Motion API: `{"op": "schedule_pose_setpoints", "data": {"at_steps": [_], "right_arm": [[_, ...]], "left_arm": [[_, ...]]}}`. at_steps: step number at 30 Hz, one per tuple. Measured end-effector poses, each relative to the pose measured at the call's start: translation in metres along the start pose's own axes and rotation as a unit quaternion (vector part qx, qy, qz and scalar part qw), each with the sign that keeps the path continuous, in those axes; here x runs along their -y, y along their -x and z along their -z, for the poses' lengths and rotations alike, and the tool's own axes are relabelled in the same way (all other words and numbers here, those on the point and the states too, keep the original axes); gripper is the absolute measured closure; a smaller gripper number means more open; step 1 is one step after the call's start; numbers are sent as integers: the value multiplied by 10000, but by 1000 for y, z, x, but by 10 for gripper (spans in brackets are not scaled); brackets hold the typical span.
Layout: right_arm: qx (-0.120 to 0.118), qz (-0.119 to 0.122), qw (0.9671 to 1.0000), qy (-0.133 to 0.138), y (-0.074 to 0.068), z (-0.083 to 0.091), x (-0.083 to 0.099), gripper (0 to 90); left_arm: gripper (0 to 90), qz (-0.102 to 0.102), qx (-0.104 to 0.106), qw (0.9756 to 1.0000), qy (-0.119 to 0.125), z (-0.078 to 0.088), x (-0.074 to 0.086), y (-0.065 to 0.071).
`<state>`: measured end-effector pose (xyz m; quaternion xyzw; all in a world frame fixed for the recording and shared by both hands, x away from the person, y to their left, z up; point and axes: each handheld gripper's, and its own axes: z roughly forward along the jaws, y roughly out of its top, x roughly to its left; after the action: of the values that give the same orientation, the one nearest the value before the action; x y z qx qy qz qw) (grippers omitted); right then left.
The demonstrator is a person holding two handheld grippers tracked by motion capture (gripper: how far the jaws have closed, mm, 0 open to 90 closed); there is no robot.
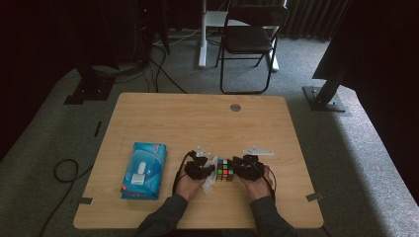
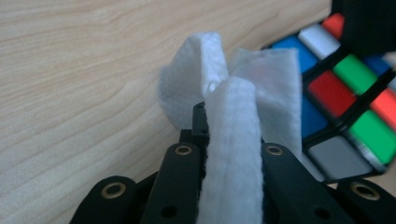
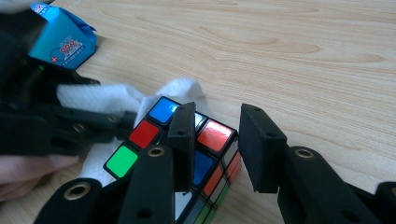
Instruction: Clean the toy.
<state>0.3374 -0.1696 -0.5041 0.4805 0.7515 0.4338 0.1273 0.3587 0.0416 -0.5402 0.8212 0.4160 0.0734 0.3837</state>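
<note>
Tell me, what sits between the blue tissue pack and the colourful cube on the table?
In the high view, the left hand-held gripper lies between the blue tissue pack and the cube, clamped on a white wipe beside the cube.

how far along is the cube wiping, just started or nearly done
Done: a white wipe is out and pinched in the left gripper, with the blue wipe pack lying aside. In hand: the right gripper clamps the puzzle cube on the table, and the wipe lies against its side. Left: which faces are already wiped cannot be told, so probably most of the wiping.
</note>
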Motion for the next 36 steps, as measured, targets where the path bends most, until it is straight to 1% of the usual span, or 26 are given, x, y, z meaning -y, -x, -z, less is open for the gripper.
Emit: {"op": "schedule_pose_setpoints", "data": {"at_steps": [3,8,9,13,16,17,18,19,20,21,24,26,28,32,34,35,36], "right_arm": [[1,-7,10000,3,0,0,0,670],[3,-11,10000,7,0,0,0,670],[2,-12,10000,8,0,0,0,670],[-7,-16,10000,10,0,0,0,670],[-11,-20,10000,13,1,0,1,669],[-12,-23,10000,13,1,0,1,670],[-12,-23,10000,13,1,0,1,670],[-7,-21,10000,15,0,0,1,669],[-4,-21,10000,17,0,0,1,670],[-3,-22,10000,19,0,0,1,670],[-4,-23,10000,26,0,0,1,670],[0,-24,10000,34,0,-1,1,670],[-7,-26,10000,32,0,0,1,670],[-20,-43,10000,35,1,-1,1,670],[-4,-24,10000,37,0,0,1,671],[-4,-24,10000,37,0,0,1,671],[0,-21,10000,38,0,-1,1,671]], "left_arm": [[840,-12,-4,10000,4,0,0,0],[838,43,28,10000,25,0,1,-1],[838,67,43,10000,33,0,1,-1],[837,63,62,9999,81,4,0,-1],[838,100,128,9996,228,15,-1,-2],[838,100,128,9996,228,15,-1,-2],[838,90,155,9995,278,18,-1,-2],[837,83,245,9990,372,25,-2,-1],[837,63,291,9987,419,29,-3,-1],[837,63,291,9987,419,29,-3,-1],[837,76,412,9976,548,37,-5,0],[834,3,461,9975,533,37,-7,4],[833,4,525,9973,509,35,-6,6],[829,10,516,9976,467,33,-4,6],[829,5,450,9982,383,30,-3,6],[830,5,450,9982,383,30,-3,6],[830,43,418,9988,269,26,-1,5]]}}
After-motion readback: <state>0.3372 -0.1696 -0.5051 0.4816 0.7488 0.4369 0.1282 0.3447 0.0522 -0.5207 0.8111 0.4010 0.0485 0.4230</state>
